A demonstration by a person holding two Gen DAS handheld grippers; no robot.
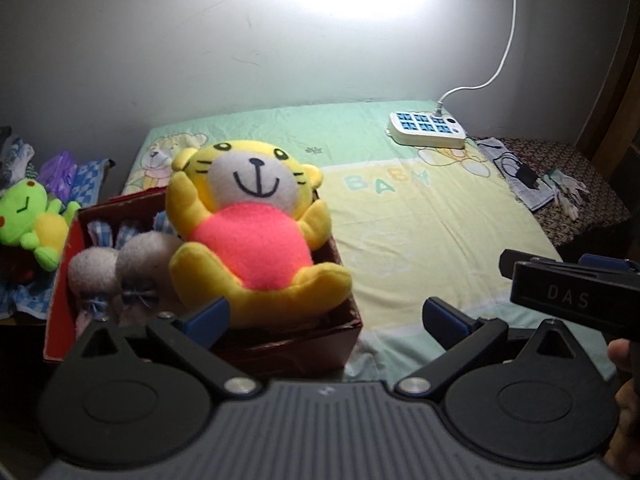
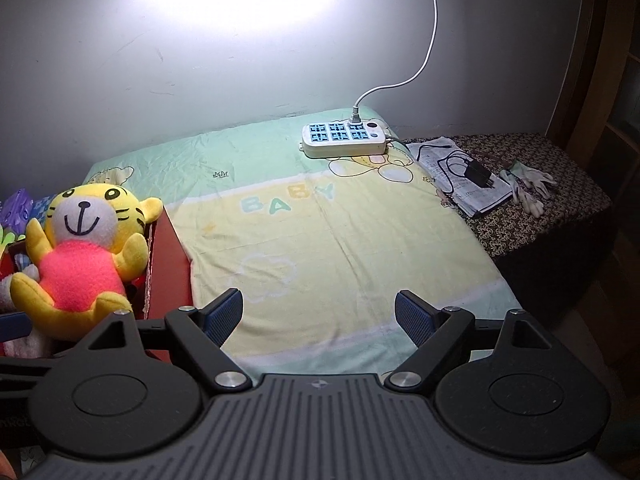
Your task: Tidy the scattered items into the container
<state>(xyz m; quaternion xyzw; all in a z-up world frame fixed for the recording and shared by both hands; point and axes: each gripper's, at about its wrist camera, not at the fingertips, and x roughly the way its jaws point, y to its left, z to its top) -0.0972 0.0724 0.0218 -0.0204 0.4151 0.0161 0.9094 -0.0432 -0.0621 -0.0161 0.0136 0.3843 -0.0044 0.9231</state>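
Pastel baby-print bedding (image 2: 340,240) covers the bed under a hard glare on the wall; a white power strip (image 2: 344,140) sits at the far end, gloves (image 2: 528,184) and a charger on the dark patterned surface beyond.

Your left gripper (image 1: 324,320) hangs wide and empty just in front of the red box (image 1: 304,344). Your right gripper (image 2: 318,316) is also spread wide, holding nothing, over bare bedding.

The yellow tiger plush (image 1: 252,232) sits in the box, leaning on the far right corner, its feet overhanging the near rim. A grey plush (image 1: 120,272) with checked ears lies beside it, deeper in.

One item remains outside, as far as you can see: the green frog plush (image 1: 32,224), left of the box and apart from it, on a cluttered pile.

Judgement: the frog is next, and the left gripper is closer. Swing round the box's left wall, not over the tiger, which looks easy to knock out. Pinch the frog's yellow belly, where the stuffing gives a firm bite; a limb would likely let it dangle and catch the rim. Drop it over the grey plush, where room remains.
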